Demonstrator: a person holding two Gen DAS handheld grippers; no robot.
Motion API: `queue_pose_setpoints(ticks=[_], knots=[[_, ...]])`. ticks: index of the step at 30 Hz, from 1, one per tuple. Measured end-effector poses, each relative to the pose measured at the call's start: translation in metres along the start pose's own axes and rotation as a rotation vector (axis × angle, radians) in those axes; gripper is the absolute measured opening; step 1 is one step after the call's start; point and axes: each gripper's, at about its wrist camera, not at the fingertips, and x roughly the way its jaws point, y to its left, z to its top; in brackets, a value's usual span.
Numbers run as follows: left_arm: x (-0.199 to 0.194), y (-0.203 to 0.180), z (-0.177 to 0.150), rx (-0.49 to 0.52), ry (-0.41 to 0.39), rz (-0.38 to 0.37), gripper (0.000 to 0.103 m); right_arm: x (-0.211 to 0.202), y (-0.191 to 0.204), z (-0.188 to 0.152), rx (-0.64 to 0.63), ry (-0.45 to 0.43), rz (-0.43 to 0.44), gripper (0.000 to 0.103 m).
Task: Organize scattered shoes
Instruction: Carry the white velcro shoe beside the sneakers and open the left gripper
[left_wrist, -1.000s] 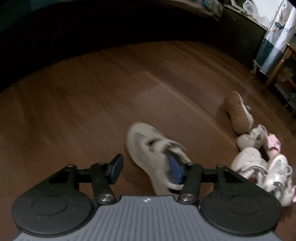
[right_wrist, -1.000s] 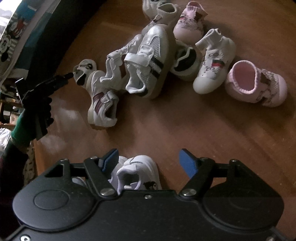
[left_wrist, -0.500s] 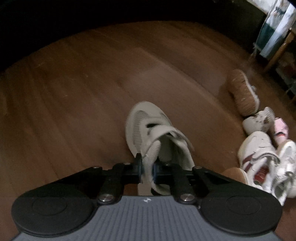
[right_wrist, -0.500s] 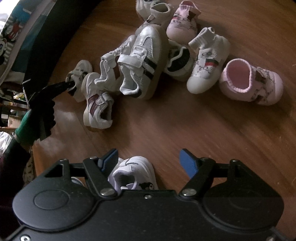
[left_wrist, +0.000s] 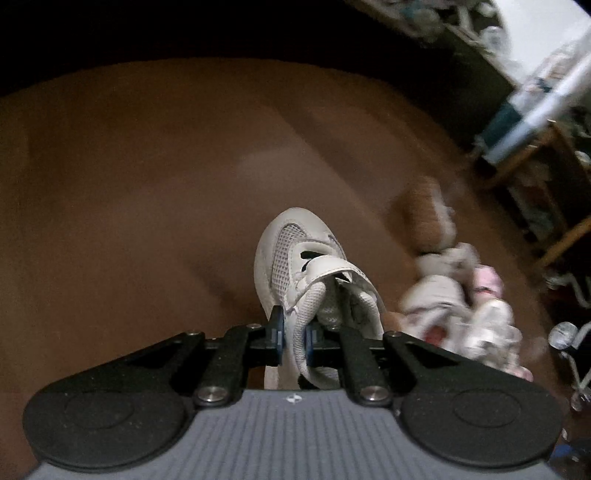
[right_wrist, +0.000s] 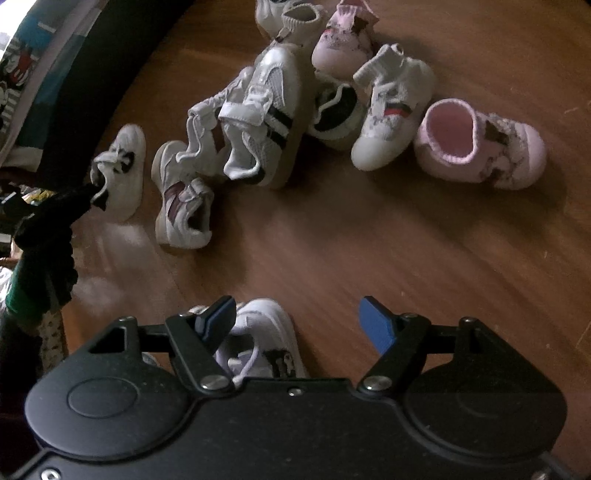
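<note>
My left gripper (left_wrist: 294, 334) is shut on the collar edge of a white mesh strap sneaker (left_wrist: 295, 251) and holds it above the wooden floor. In the right wrist view the same sneaker (right_wrist: 120, 171) hangs from the left gripper at the left. My right gripper (right_wrist: 297, 317) is open and empty, low over a small white shoe (right_wrist: 266, 332) below its left finger. A pile of several small shoes lies ahead: a white striped sneaker (right_wrist: 269, 122), a white and maroon sneaker (right_wrist: 181, 199), a white sock shoe (right_wrist: 391, 107), a pink shoe (right_wrist: 480, 147).
Wooden floor (right_wrist: 369, 240) lies between my right gripper and the pile. In the left wrist view a blurred pile of shoes (left_wrist: 461, 295) lies at the right, with a wooden furniture frame (left_wrist: 535, 184) and a curtain behind. Dark furniture stands at the back.
My left gripper closed on the white sneaker's collar and lifted it off the floor. My right gripper stayed open and shifted only slightly.
</note>
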Motion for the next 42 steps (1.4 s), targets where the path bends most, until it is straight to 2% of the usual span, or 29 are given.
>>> queue_pose_setpoints(ticks=[4, 8, 11, 14, 19, 25, 28, 31, 34, 35, 37, 39, 42], knots=[[-0.010, -0.043, -0.004, 0.098, 0.008, -0.117, 0.010, -0.004, 0.001, -0.002, -0.027, 0.015, 0.018, 0.076], [0.000, -0.099, -0.012, 0.269, 0.076, -0.285, 0.010, -0.012, -0.003, 0.001, -0.086, 0.011, -0.022, 0.076], [0.024, -0.142, -0.030, 0.423, 0.149, -0.365, 0.010, -0.022, -0.014, 0.002, -0.103, 0.005, -0.046, 0.076], [0.053, -0.180, -0.052, 0.545, 0.231, -0.408, 0.010, -0.031, -0.024, 0.003, -0.109, -0.009, -0.067, 0.076], [0.069, -0.212, -0.079, 0.688, 0.320, -0.476, 0.010, -0.043, -0.037, 0.002, -0.125, -0.022, -0.089, 0.076], [0.093, -0.257, -0.111, 1.005, 0.445, -0.579, 0.010, -0.051, -0.048, -0.004, -0.187, -0.012, -0.138, 0.076], [0.114, -0.281, -0.127, 1.100, 0.522, -0.623, 0.010, -0.052, -0.056, -0.009, -0.207, -0.003, -0.155, 0.076], [0.125, -0.292, -0.144, 1.131, 0.572, -0.645, 0.010, -0.051, -0.059, -0.011, -0.231, 0.004, -0.170, 0.076], [0.132, -0.292, -0.160, 1.156, 0.585, -0.623, 0.013, -0.043, -0.052, -0.013, -0.292, 0.015, -0.181, 0.076], [0.135, -0.289, -0.169, 1.170, 0.569, -0.589, 0.017, -0.039, -0.046, -0.015, -0.343, 0.019, -0.193, 0.076], [0.136, -0.286, -0.176, 1.172, 0.533, -0.546, 0.035, -0.032, -0.037, -0.017, -0.418, 0.024, -0.211, 0.076], [0.132, -0.277, -0.169, 1.090, 0.527, -0.542, 0.050, -0.022, -0.024, -0.019, -0.514, 0.026, -0.231, 0.076], [0.109, -0.253, -0.140, 0.903, 0.464, -0.562, 0.051, -0.008, -0.003, -0.017, -0.659, 0.034, -0.240, 0.075]])
